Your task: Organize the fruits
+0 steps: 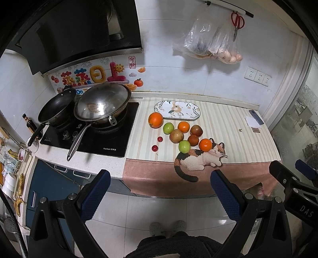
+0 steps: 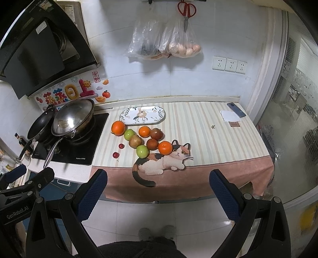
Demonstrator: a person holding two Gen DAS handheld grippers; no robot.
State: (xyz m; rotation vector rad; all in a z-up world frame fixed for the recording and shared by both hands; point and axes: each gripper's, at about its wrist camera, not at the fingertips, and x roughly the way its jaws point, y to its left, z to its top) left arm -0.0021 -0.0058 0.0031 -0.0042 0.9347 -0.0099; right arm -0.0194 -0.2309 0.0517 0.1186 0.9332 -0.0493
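Held level above the floor, short of the tabletop [image 2: 218,127]: left gripper [image 1: 159,190] and right gripper [image 2: 159,188], jaws wide apart, empty. Ahead, clustered on the striped cloth beside an oval plate [image 2: 142,115]: oranges [image 2: 118,128], green apples [image 2: 142,151], cherries [image 2: 115,155].

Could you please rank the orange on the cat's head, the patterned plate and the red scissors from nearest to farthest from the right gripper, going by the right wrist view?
1. Orange on the cat's head: front of the fruit cluster, closest to the right gripper.
2. Patterned plate: behind the fruit, near the wall.
3. Red scissors: hanging high on the wall.
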